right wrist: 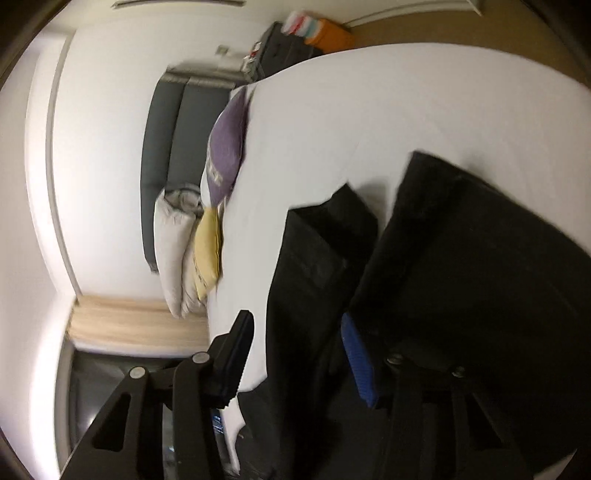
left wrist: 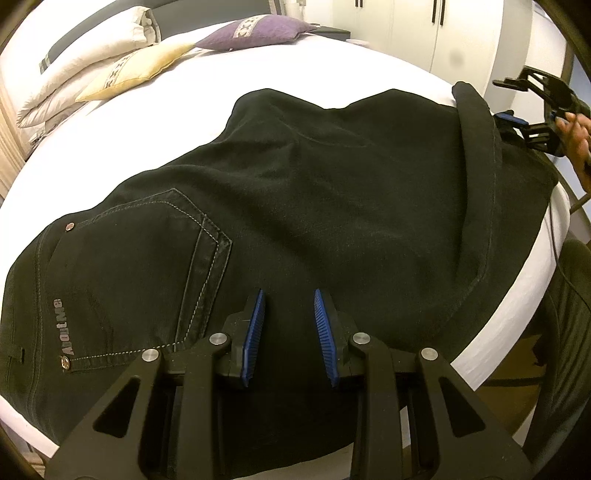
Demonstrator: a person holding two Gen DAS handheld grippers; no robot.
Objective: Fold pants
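Observation:
Black pants (left wrist: 314,192) lie spread on a white bed (left wrist: 122,140), back pocket with "AboutMe" label at the left, legs running to the right. My left gripper (left wrist: 289,299) is open and empty, just above the seat of the pants near the bed's front edge. My right gripper (left wrist: 511,120) is at the leg end by the bed's right edge, where a strip of leg fabric (left wrist: 476,122) is raised. In the right wrist view the right gripper (right wrist: 295,332) is open, rolled sideways, with the black pants (right wrist: 461,266) lying between and around its fingers; the view is blurred.
Cream, yellow (left wrist: 136,70) and purple (left wrist: 255,35) pillows lie at the head of the bed by a grey headboard (right wrist: 166,147). White wardrobe doors (left wrist: 443,29) stand behind the bed. A dark bedside stand with colourful items (right wrist: 295,40) is beyond the bed.

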